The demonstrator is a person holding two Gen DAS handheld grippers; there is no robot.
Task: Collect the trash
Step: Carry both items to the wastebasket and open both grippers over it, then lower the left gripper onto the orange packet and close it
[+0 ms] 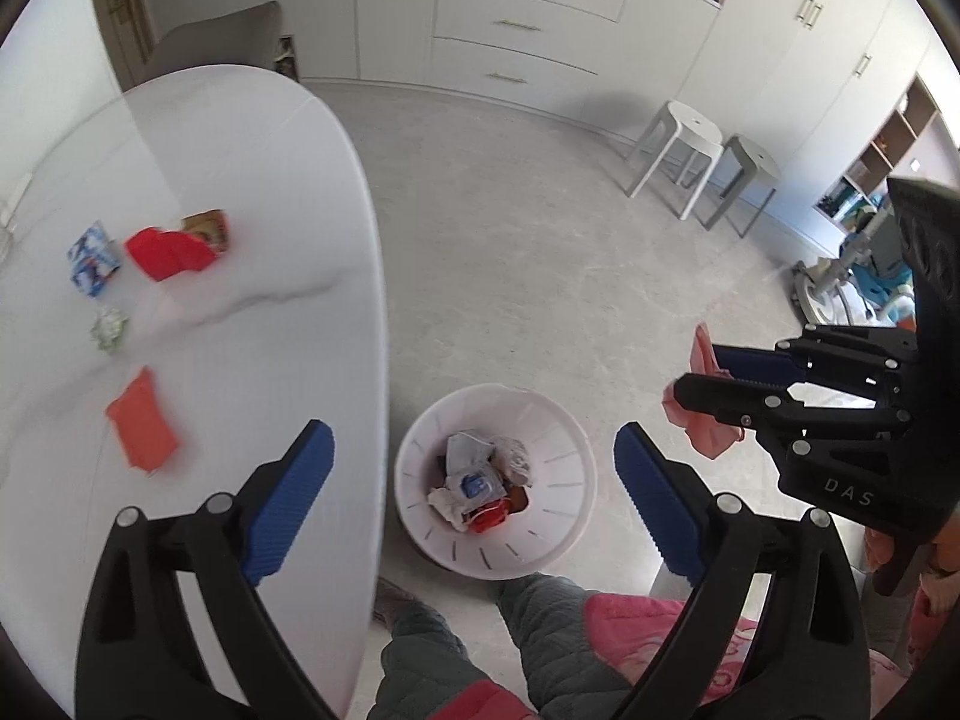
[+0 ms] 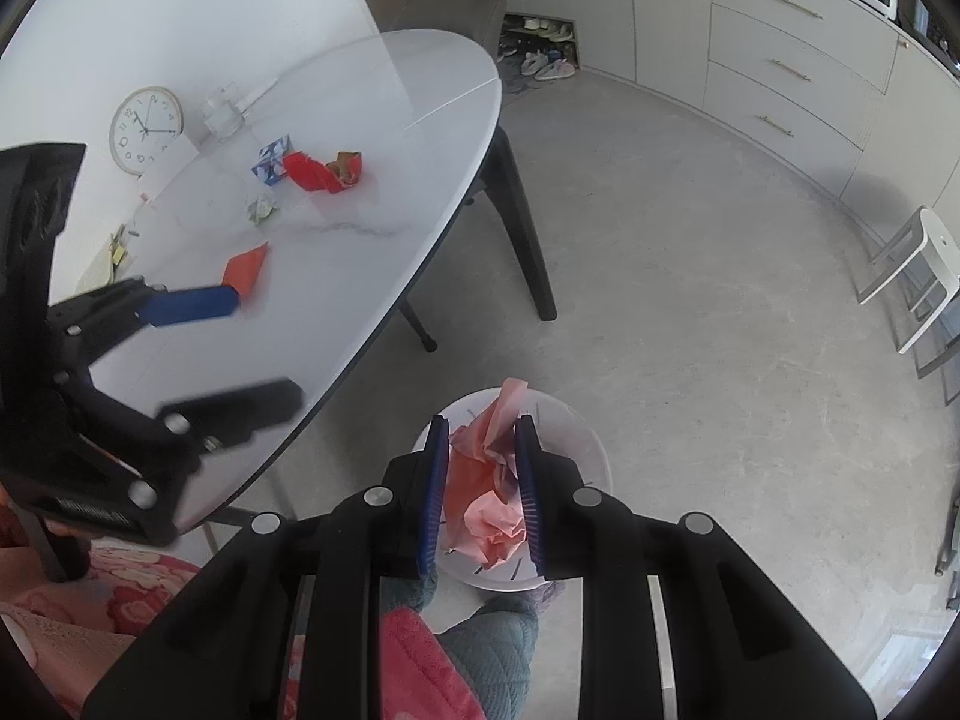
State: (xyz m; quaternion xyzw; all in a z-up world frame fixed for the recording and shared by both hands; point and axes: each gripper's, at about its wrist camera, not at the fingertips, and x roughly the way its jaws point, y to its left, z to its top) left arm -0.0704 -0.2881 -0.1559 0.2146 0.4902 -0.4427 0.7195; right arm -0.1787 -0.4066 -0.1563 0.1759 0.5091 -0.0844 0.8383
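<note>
"DAS" on right gripper (image 1: 711,387) body

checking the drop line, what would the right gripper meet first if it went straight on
Most likely the white plastic trash bin on the floor: the right gripper, shut on crumpled pink paper, points at it. Depth is unclear.

Bin (image 1: 564,474): on the floor, just beside the surface (image 1: 252,192) edge, at its 3 o'clock.
In bin: crumpled trash (image 1: 480,486).
On surface: wrappers (image 1: 171,252); flat packet (image 1: 143,420) at their 6 o'clock; small carton (image 1: 93,259) at 9.
Stools (image 1: 690,150): 1 o'clock of bin, well apart.
Clock (image 2: 145,129): surface's back edge.
</note>
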